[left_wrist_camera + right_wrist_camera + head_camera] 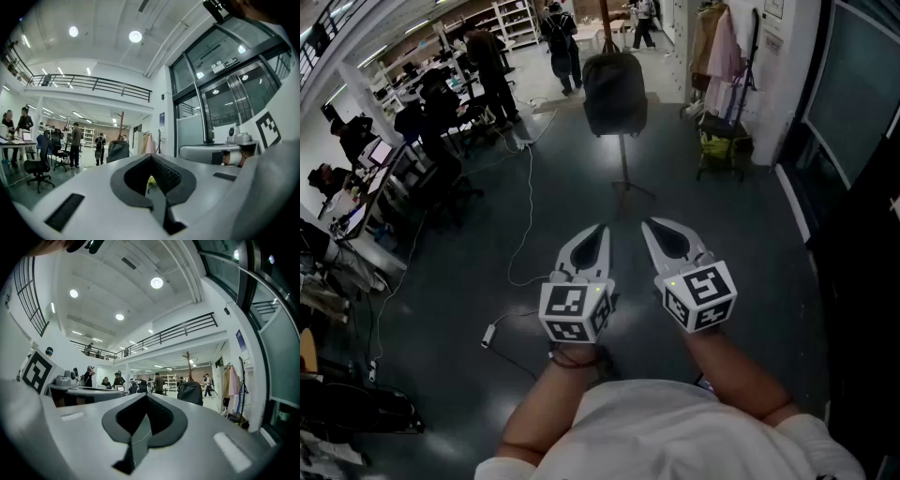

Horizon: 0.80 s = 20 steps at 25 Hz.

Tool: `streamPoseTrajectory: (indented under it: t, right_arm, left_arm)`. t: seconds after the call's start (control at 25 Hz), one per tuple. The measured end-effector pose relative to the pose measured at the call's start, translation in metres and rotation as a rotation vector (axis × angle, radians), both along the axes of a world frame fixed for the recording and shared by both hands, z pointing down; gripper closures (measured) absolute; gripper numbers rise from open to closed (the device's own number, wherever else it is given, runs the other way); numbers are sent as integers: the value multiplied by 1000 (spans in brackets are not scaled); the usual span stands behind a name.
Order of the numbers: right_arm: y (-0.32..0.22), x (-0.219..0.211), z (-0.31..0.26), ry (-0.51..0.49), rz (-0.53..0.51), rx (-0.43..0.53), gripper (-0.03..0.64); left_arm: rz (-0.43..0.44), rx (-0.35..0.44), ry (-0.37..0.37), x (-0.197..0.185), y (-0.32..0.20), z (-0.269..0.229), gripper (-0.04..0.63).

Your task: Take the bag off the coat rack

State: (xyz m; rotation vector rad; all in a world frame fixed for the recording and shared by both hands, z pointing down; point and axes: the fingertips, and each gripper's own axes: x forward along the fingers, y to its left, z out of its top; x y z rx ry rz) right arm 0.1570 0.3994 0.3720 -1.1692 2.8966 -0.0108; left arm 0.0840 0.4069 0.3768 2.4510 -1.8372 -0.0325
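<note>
A dark backpack (615, 94) hangs on the wooden coat rack (624, 164), which stands on the grey floor some way ahead of me. Both grippers are held side by side low in front of my body, well short of the bag. The left gripper (598, 228) is shut with nothing in it, and so is the right gripper (649, 223). The left gripper view shows the bag (118, 151) small and far beyond the closed jaw tips (151, 156). In the right gripper view the bag (190, 392) hangs right of the tips (145, 394), under the rack's pole (188, 364).
A clothes stand with pink and tan garments (722, 66) is right of the rack. People (558, 37) stand behind it. Desks and office chairs (441, 103) line the left. A cable (520, 234) trails across the floor. A glass wall (853, 103) runs along the right.
</note>
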Motion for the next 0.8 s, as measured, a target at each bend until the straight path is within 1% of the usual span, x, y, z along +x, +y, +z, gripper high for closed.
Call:
streamPoseTrajectory:
  t: [0.16, 0.28, 0.44, 0.64, 0.8]
  right_arm:
    - [-5, -12, 6, -2, 3, -3, 617]
    - [-16, -21, 13, -2, 13, -9, 615]
    - [-32, -32, 20, 4, 27, -13, 615]
    - [-61, -58, 17, 4, 55, 6, 615]
    - [-103, -74, 11, -1, 76, 13, 615]
  left_arm:
    - [0, 7, -7, -12, -3, 4, 589]
    - [5, 12, -8, -22, -13, 8, 589]
    - [19, -1, 3, -32, -30, 16, 589]
    - [62, 13, 19, -56, -65, 19, 589]
    - [104, 19, 27, -70, -109, 16, 589]
